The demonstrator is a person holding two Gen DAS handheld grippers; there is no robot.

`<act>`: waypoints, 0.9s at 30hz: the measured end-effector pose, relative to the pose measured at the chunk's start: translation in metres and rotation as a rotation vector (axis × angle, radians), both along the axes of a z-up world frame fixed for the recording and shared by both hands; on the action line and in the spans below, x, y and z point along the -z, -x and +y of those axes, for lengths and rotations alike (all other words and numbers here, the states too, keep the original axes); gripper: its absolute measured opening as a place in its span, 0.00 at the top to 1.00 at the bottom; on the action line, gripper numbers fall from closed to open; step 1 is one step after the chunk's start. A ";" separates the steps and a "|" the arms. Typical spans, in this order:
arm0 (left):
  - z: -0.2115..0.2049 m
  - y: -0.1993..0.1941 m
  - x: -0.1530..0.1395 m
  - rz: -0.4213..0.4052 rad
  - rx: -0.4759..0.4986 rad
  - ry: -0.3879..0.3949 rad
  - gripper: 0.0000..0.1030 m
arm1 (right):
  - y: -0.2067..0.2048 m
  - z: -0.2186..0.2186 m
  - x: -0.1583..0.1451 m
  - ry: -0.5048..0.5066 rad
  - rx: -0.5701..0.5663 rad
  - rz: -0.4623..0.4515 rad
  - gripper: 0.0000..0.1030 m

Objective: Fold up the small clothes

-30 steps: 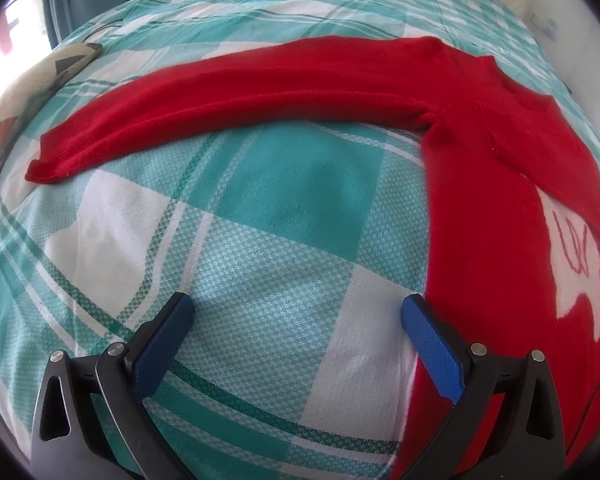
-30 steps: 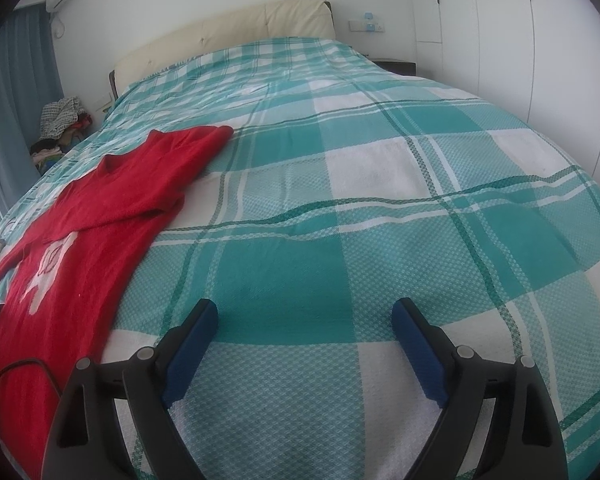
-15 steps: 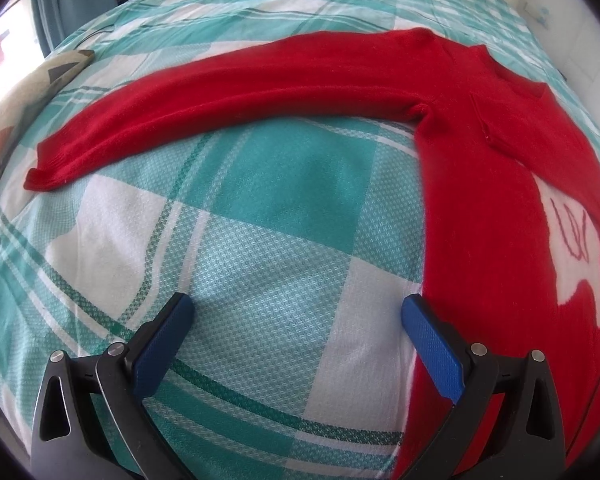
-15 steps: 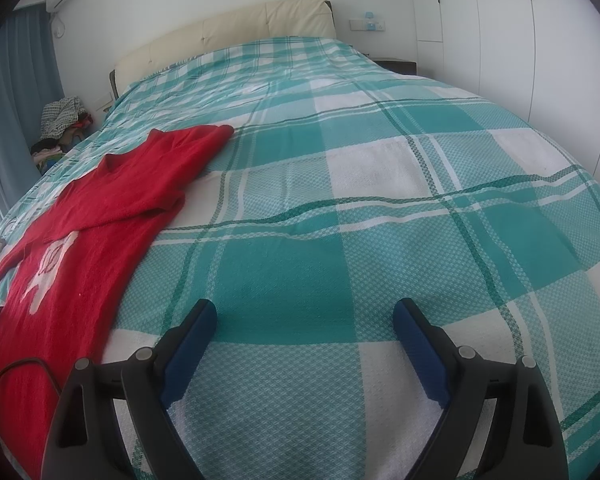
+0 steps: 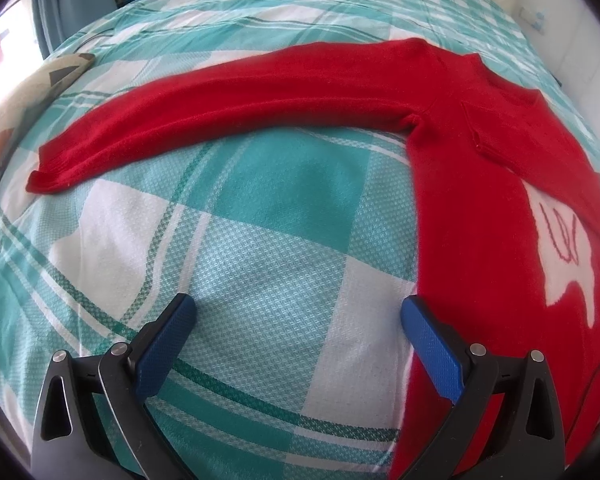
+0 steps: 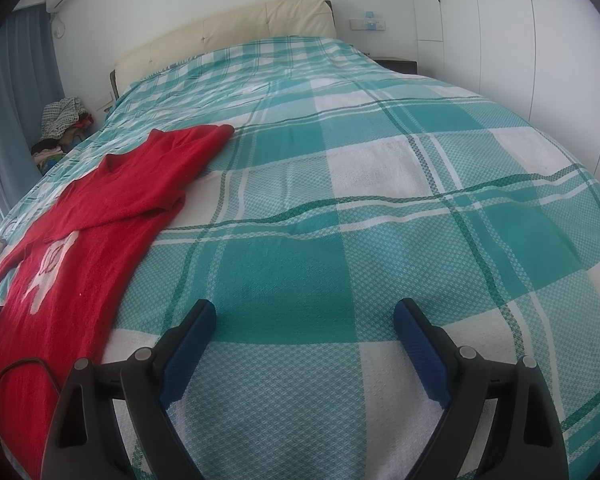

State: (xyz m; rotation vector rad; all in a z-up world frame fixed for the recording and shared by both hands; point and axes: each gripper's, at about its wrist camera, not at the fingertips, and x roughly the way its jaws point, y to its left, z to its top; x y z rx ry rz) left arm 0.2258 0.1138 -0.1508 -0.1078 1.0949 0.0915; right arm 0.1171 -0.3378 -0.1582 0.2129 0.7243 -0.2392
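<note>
A small red sweater (image 5: 472, 200) with a white motif lies flat on the teal plaid bed. Its left sleeve (image 5: 204, 108) stretches out to the left, cuff at the far left. Its other sleeve is folded over the chest. My left gripper (image 5: 296, 312) is open and empty over the bedspread, below the outstretched sleeve, its right finger at the sweater's side edge. In the right wrist view the sweater (image 6: 80, 232) lies at the left. My right gripper (image 6: 304, 312) is open and empty over bare bedspread, to the right of the sweater.
The plaid bedspread (image 6: 380, 160) covers a wide bed with a cream headboard (image 6: 228, 28). A patterned pillow (image 5: 24, 108) lies at the bed's left edge. A clothes pile (image 6: 62, 124) sits by the blue curtain. White wardrobes (image 6: 540, 28) stand on the right. A black cable (image 6: 16, 368) crosses the sweater's hem.
The left wrist view has shifted a little, so the sweater and sleeve sit slightly lower in frame. The right gripper has barely moved. Both grippers stay open.
</note>
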 end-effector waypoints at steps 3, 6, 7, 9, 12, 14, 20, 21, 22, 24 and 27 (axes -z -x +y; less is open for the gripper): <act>0.001 0.001 -0.006 -0.029 0.004 0.034 0.01 | 0.000 0.000 0.000 0.000 0.000 0.000 0.13; 0.001 0.003 -0.014 -0.073 0.004 0.047 0.01 | 0.000 0.000 0.000 0.000 0.000 0.000 0.13; 0.001 0.004 -0.017 -0.089 0.004 0.047 0.01 | 0.000 0.000 0.000 -0.001 0.000 0.000 0.13; 0.002 0.004 -0.022 -0.118 0.004 0.051 0.01 | 0.000 0.000 0.000 -0.001 0.000 0.000 0.13; 0.003 0.005 -0.028 -0.152 0.001 0.068 0.01 | 0.000 0.000 0.000 -0.001 0.000 0.000 0.12; 0.004 0.006 -0.031 -0.169 0.000 0.081 0.01 | 0.000 0.000 0.000 -0.001 0.000 0.000 0.12; 0.005 0.008 -0.038 -0.215 -0.001 0.093 0.01 | 0.000 0.000 0.000 -0.001 0.000 0.000 0.12; 0.005 0.008 -0.039 -0.222 -0.001 0.092 0.01 | 0.000 0.000 0.000 -0.001 0.000 0.000 0.12; 0.005 0.009 -0.040 -0.226 0.000 0.092 0.01 | 0.000 0.000 0.000 -0.001 0.000 0.000 0.12; 0.005 0.010 -0.041 -0.232 0.002 0.092 0.01 | 0.000 0.000 0.000 -0.002 0.000 0.000 0.12; 0.005 0.010 -0.041 -0.233 0.002 0.094 0.01 | 0.000 0.000 0.000 -0.002 0.000 0.000 0.12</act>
